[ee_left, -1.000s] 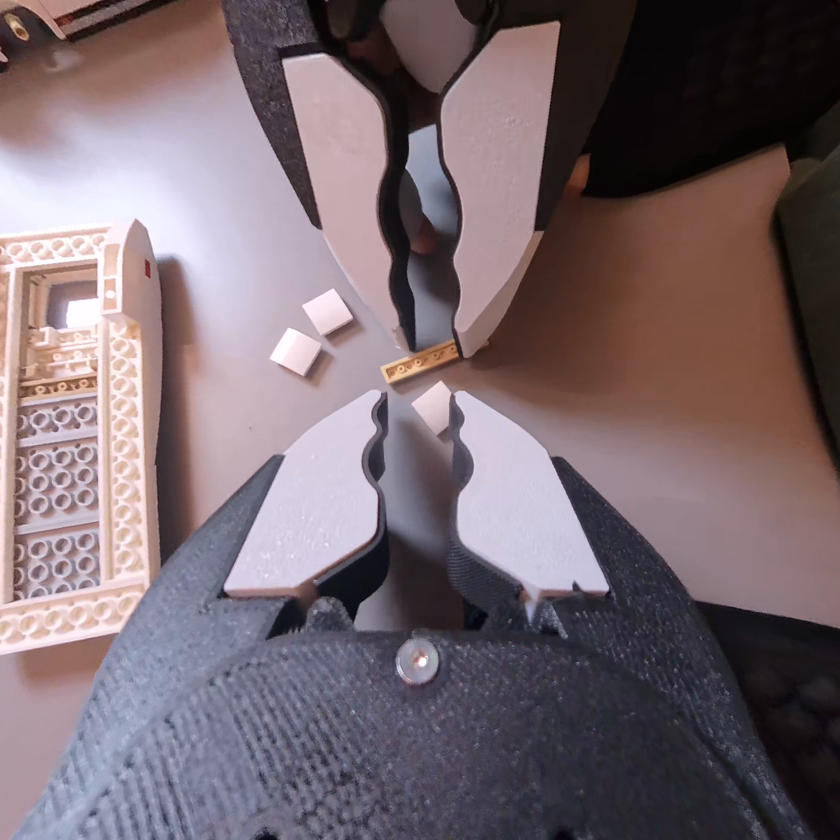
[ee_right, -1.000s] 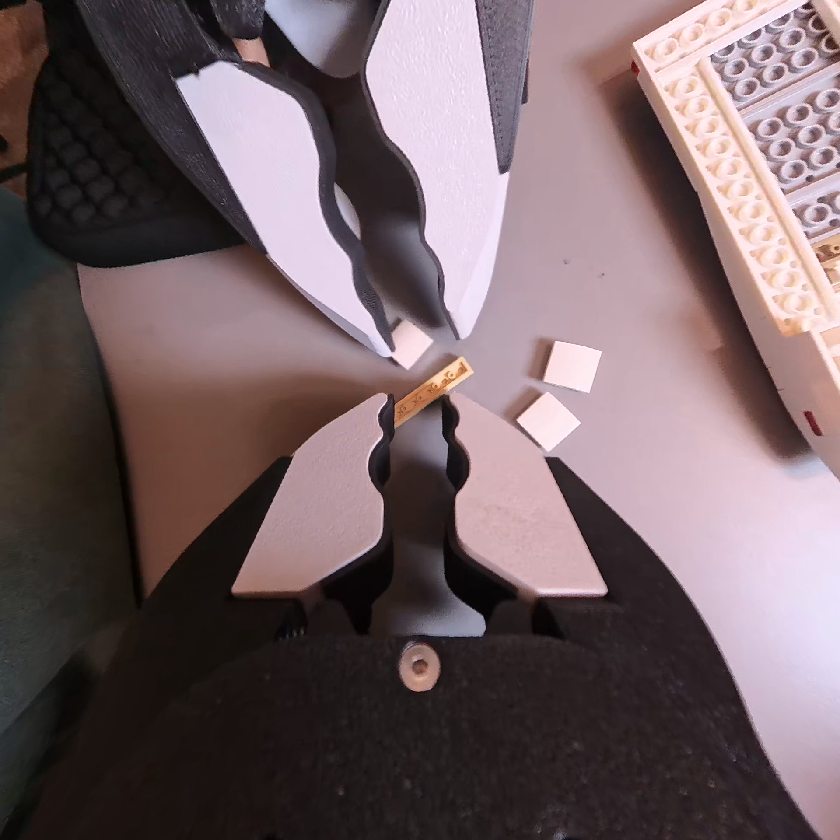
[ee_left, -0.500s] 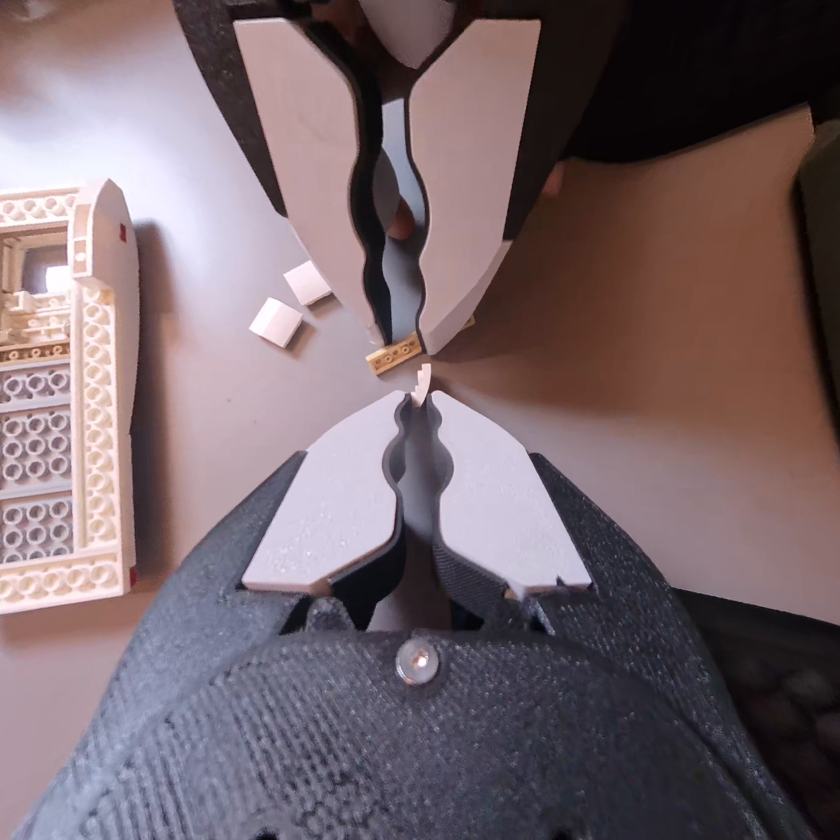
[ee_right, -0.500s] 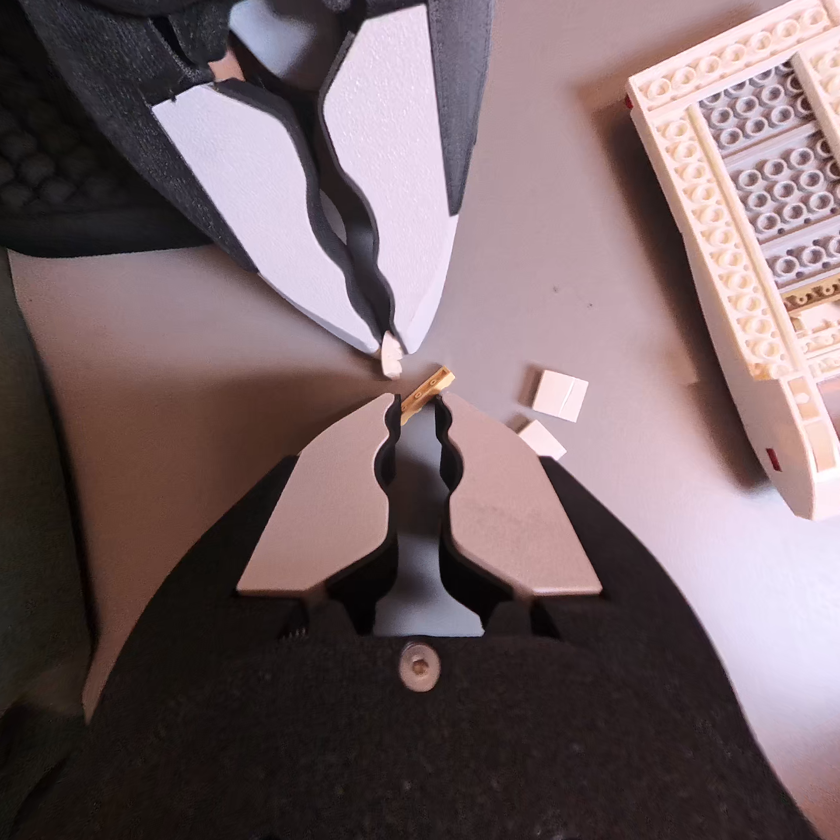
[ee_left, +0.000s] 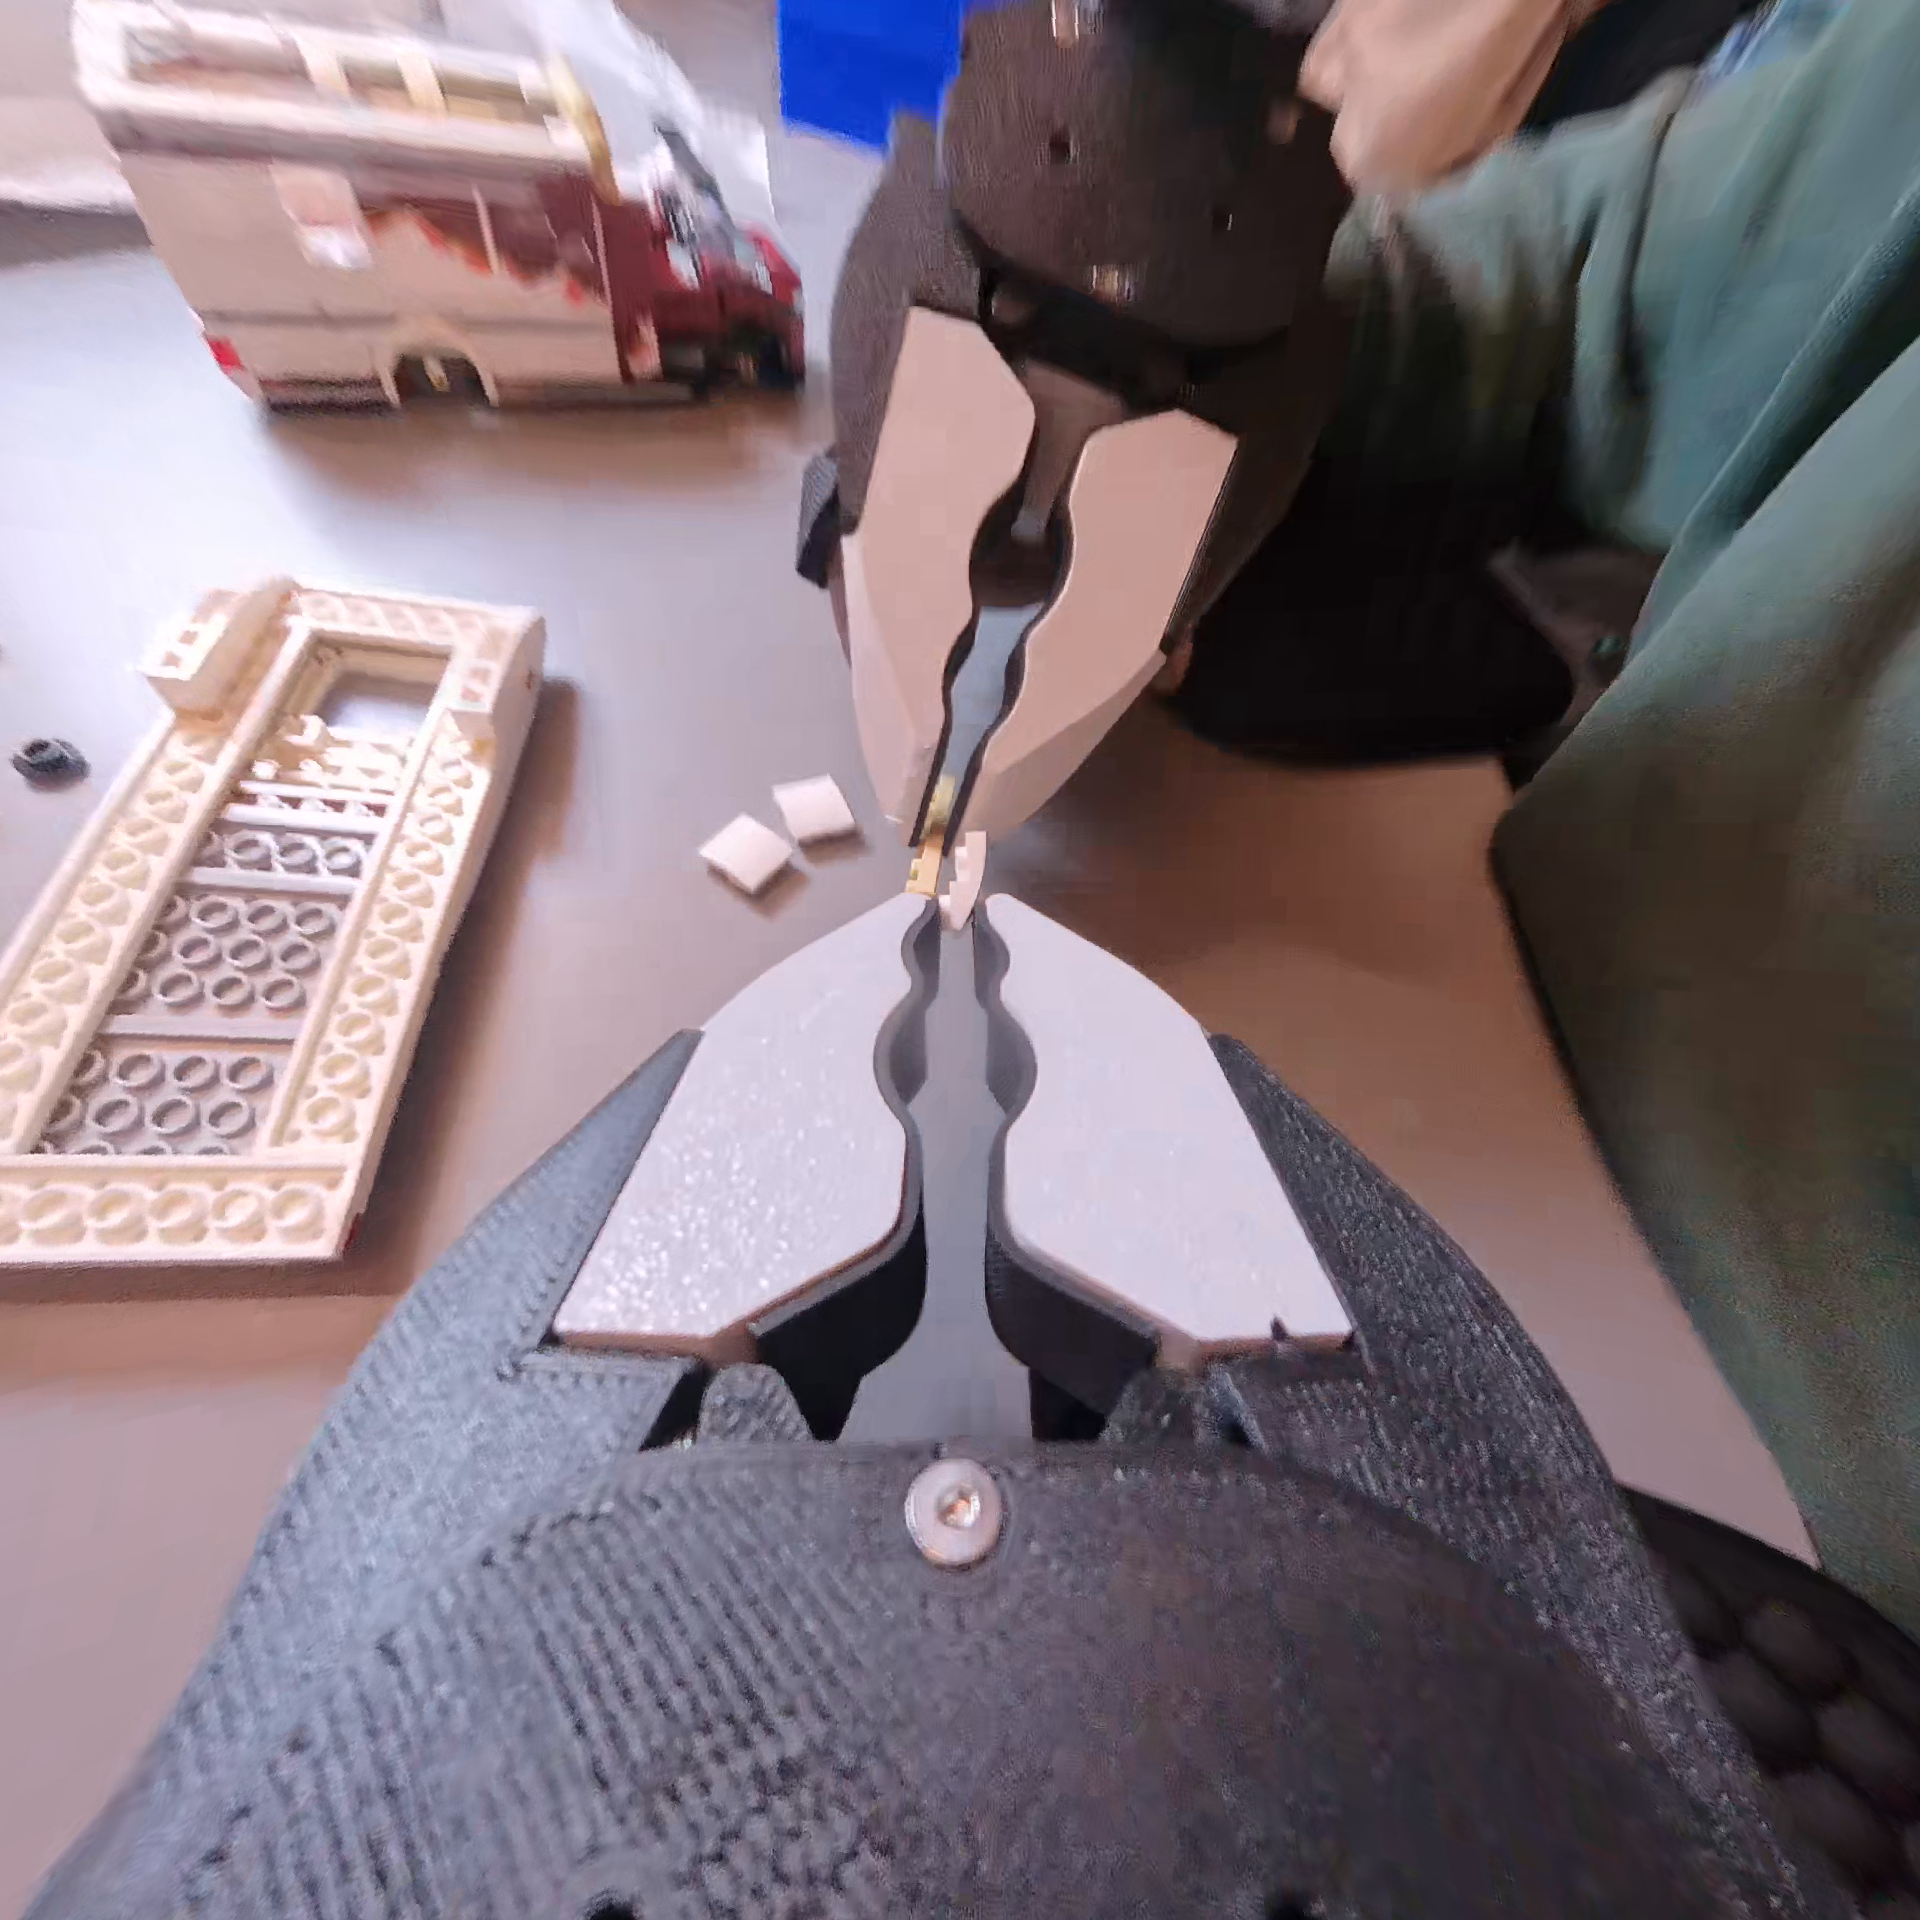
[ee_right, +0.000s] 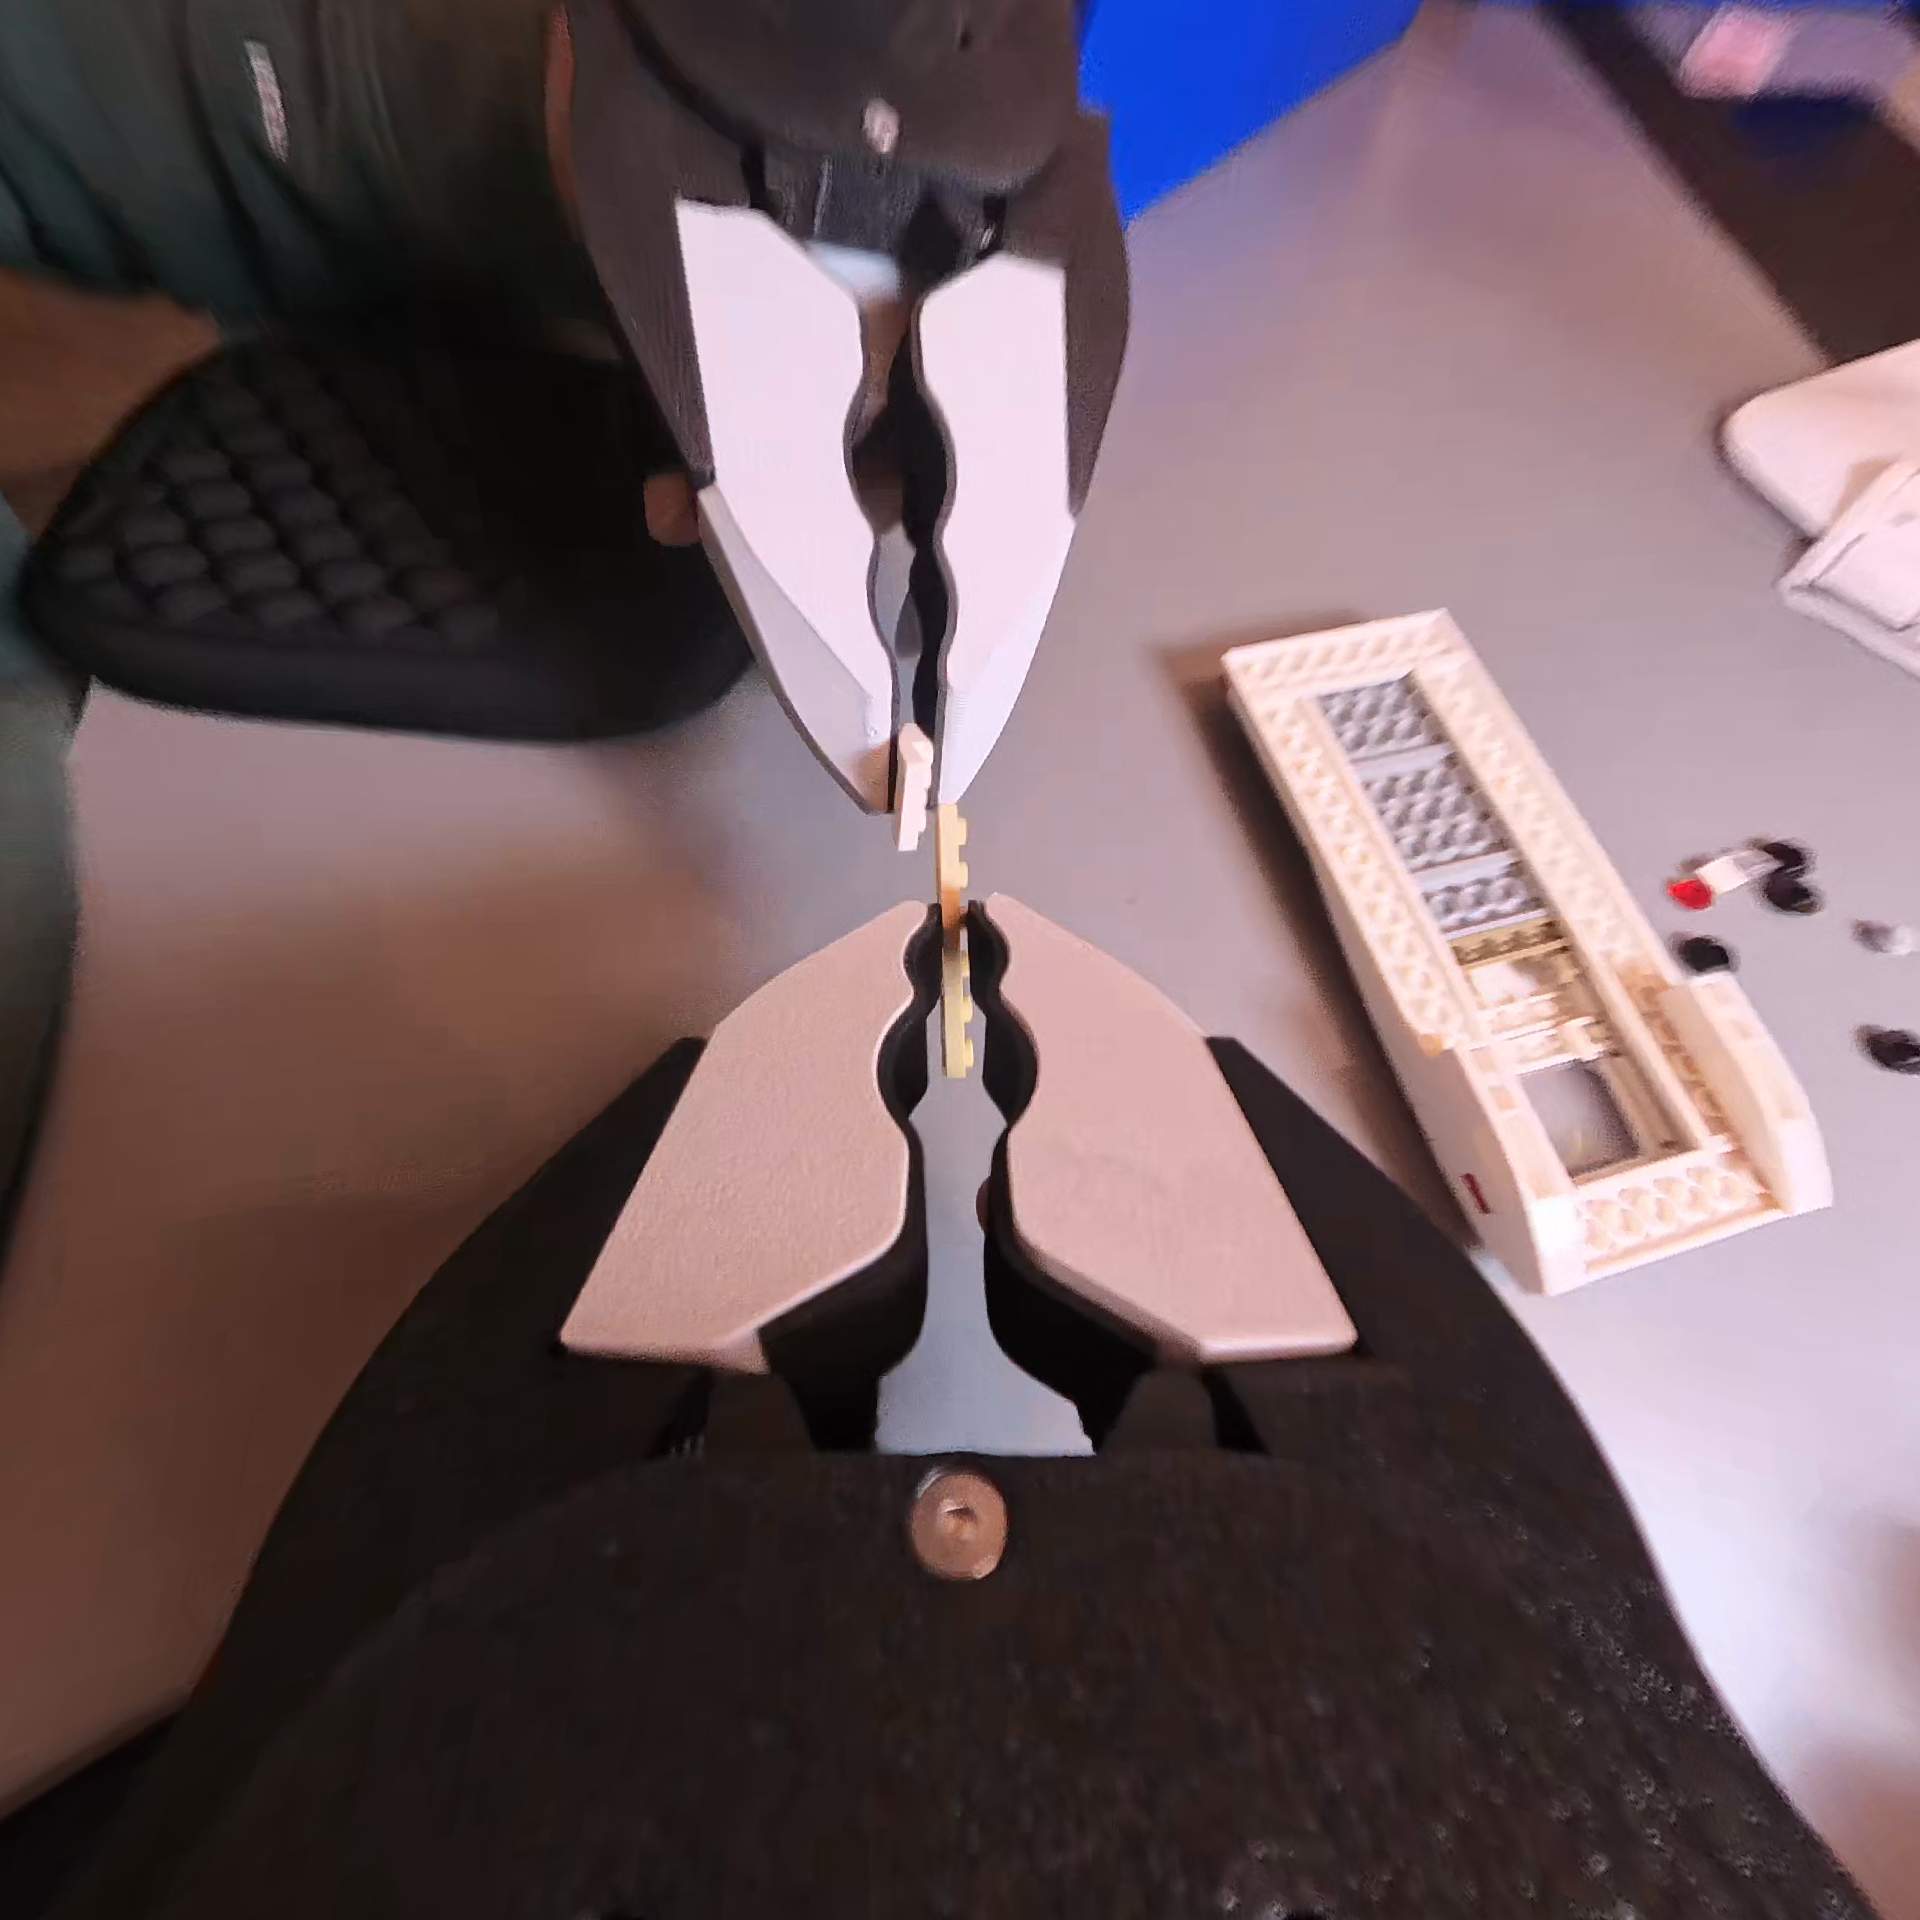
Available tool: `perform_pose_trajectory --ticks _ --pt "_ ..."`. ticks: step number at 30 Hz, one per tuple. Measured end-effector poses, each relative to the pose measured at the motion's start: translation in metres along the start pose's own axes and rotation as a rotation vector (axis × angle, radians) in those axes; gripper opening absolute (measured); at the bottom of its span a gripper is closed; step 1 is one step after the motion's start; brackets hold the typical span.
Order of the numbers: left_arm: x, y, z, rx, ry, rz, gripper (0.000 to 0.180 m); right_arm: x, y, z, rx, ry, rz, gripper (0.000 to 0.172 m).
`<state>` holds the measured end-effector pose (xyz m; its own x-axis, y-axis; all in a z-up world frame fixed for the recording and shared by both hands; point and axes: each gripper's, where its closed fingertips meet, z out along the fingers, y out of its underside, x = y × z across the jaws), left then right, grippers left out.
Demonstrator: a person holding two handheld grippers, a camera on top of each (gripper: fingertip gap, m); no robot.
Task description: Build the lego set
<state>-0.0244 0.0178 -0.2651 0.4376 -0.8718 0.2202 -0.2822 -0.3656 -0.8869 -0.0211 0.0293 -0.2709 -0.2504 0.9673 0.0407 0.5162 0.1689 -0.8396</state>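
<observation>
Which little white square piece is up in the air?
The white tile pinched in the left gripper's fingers. The other two white tiles lie flat on the table.

**Obscured and unresolved items**

Truck (ee_left: pixel 447 197), left wrist view: motion-blurred, top cut off by the upper edge. Person's hand (ee_left: pixel 1423 83): blurred, cropped at the top. Blue object (ee_left: pixel 862 62): cropped, kind indeterminable. Black piece (ee_left: pixel 47 756): too small to identify. Right wrist view: small parts (ee_right: pixel 1756 883), red, white and black, blurred, shapes unresolved. White item (ee_right: pixel 1849 499): cut off by the right edge, kind unclear. Tan plate (ee_right: pixel 954 977): midsection hidden between the fingertips (ee_right: pixel 914 935).
</observation>
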Motion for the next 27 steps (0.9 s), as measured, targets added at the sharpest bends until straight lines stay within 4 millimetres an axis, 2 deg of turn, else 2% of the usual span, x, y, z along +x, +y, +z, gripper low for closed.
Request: perform_pose_trajectory --ticks 4,6,9,22,27 --pt "-0.002 -0.029 -0.013 0.177 0.016 -0.036 0.006 0.013 -0.028 -0.019 0.204 0.037 0.067 0.004" --pt "-0.001 -0.039 -0.016 0.241 0.017 -0.045 0.006 0.011 -0.04 -0.027 0.287 0.02 0.078 0.004" --pt "0.006 -0.05 -0.018 0.303 0.057 -0.052 0.006 0.006 -0.048 -0.03 0.32 0.02 0.047 0.004" --pt "0.012 -0.053 -0.017 0.34 0.056 -0.054 0.01 -0.004 -0.054 -0.034 0.336 -0.004 0.016 0.004" --pt "0.012 -0.056 -0.017 0.378 0.059 -0.082 0.006 -0.002 -0.055 -0.034 0.322 0.053 -0.049 0.004"
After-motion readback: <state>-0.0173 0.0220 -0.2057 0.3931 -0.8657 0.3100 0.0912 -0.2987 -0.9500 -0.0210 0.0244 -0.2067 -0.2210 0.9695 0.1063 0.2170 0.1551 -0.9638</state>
